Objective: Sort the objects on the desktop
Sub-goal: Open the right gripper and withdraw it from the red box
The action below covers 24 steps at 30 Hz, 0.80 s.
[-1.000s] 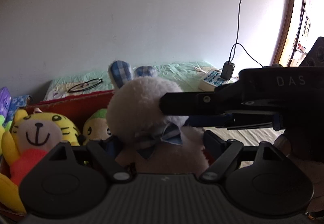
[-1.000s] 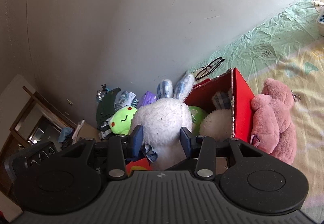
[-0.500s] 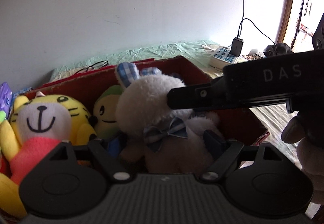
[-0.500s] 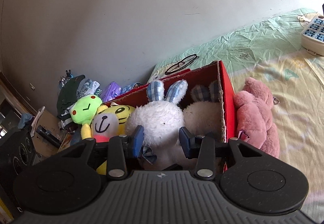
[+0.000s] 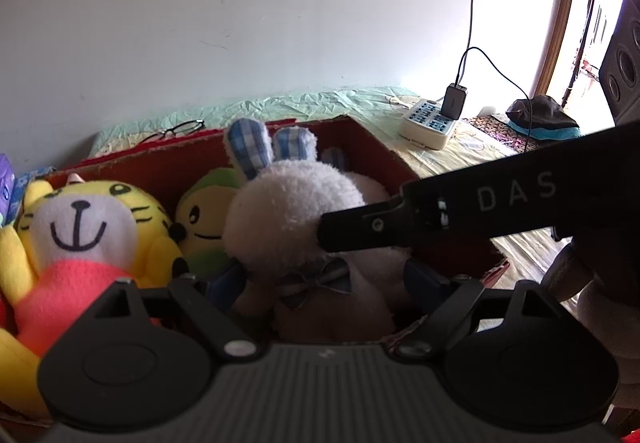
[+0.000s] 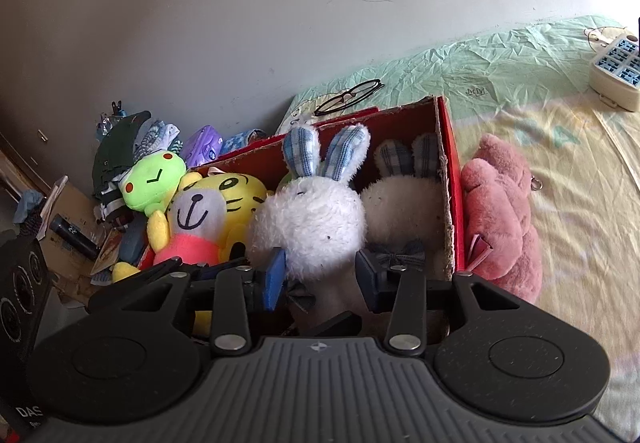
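Observation:
A white plush rabbit (image 5: pixel 288 211) with blue checked ears sits in the red cardboard box (image 5: pixel 360 139), between a yellow tiger plush (image 5: pixel 92 223) and a cream rabbit (image 6: pixel 400 203). My right gripper (image 6: pixel 322 275) is shut on the white rabbit (image 6: pixel 312 219) just below its head; one of its black fingers (image 5: pixel 360 227) crosses the left wrist view. My left gripper (image 5: pixel 320 279) straddles the rabbit's body lower down. Its jaws are opening, with the pads still against the plush.
A green-faced plush (image 5: pixel 200 219) lies behind the tiger. A pink plush (image 6: pixel 496 211) leans on the box's right wall (image 6: pixel 444 163) outside. A green frog plush (image 6: pixel 152 183), glasses (image 6: pixel 348 95) and a power strip (image 6: pixel 616 67) lie around on the sheet.
The white rabbit came down from above the box's rim into the box, both grippers with it. The right wrist view swung right, bringing the tiger plush and more of the sheet into sight.

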{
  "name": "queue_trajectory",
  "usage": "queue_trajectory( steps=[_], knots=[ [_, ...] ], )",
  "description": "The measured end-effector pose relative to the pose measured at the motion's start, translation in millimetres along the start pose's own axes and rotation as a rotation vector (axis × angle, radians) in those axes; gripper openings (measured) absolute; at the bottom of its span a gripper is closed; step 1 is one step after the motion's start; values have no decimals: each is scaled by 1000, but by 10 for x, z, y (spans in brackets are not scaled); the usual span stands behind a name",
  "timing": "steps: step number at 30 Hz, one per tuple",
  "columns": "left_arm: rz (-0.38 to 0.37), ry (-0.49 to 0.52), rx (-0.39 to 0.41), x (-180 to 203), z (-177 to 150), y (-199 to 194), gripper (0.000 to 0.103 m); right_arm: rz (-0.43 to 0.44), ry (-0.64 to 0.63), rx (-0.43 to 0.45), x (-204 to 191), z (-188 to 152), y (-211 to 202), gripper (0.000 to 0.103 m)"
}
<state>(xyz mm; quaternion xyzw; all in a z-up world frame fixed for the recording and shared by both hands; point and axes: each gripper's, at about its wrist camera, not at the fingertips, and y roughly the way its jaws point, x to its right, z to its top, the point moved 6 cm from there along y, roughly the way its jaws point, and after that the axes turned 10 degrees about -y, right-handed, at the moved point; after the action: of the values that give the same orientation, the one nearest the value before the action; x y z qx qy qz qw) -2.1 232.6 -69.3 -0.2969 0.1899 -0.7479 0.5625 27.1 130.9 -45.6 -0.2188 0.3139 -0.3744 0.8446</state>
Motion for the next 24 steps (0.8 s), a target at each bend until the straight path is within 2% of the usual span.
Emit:
queue_trajectory(
  steps=[3,6,11,14,24],
  knots=[
    [-5,3,-2,2,-16,3,87,-2,-8,-8,-1,-4,3,40],
    [7,-16,-12,-25,0,27,87,-24,-37,-6,-33,-5,23,43],
    [31,-24,-5,-35,11,-44,89,13,37,37,22,11,-75,45],
    [43,-24,-1,-13,-1,-100,89,-6,-2,66,-26,33,-152,45],
    [194,-56,-13,-38,22,-223,89,-44,-52,83,-69,19,-271,44]
  ],
)
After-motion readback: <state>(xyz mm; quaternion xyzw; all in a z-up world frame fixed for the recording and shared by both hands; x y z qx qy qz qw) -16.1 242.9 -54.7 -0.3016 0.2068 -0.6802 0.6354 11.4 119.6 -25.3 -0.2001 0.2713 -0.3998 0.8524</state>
